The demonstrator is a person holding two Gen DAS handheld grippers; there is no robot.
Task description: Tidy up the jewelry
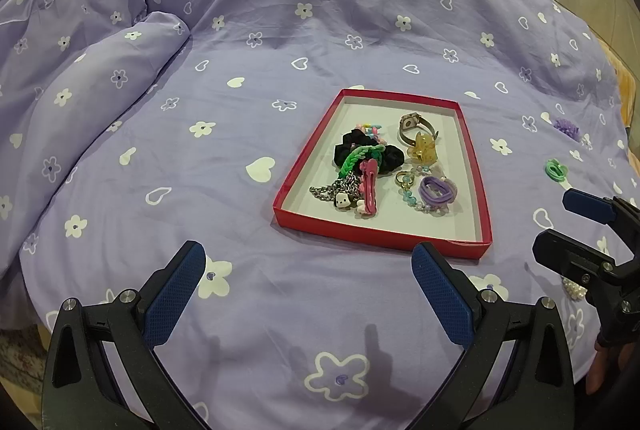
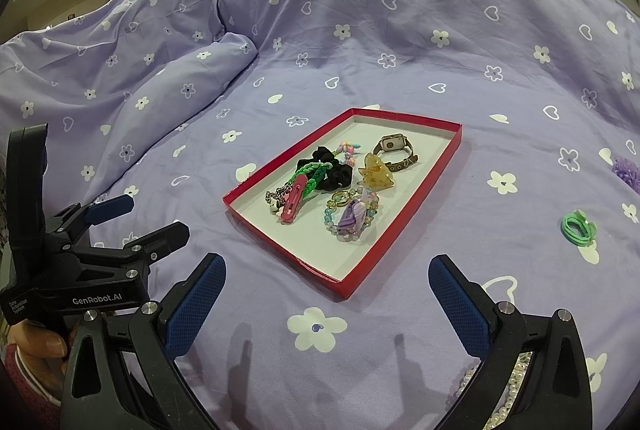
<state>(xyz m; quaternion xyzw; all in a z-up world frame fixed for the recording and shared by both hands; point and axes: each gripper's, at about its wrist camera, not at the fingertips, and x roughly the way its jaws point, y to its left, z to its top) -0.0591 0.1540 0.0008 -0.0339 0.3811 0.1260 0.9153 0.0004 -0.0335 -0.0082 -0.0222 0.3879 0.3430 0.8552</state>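
Jewelry piled in red tray (image 1: 476, 165), pearl piece (image 2: 500, 398) half hidden under right gripper (image 2: 328, 304), both grippers' fingers spread, empty.

My left gripper (image 1: 308, 290) and right gripper (image 2: 326, 300) have matt black plastic arms, and their blue pads (image 2: 196, 306) are finely textured. The bed's purple duvet (image 1: 280, 29) is soft, creased cloth. The red tray (image 2: 404, 230) looks like thin card with a matt white floor, holding a glossy pink plastic clip (image 2: 295, 203) and a metal-cased watch (image 2: 394, 145).
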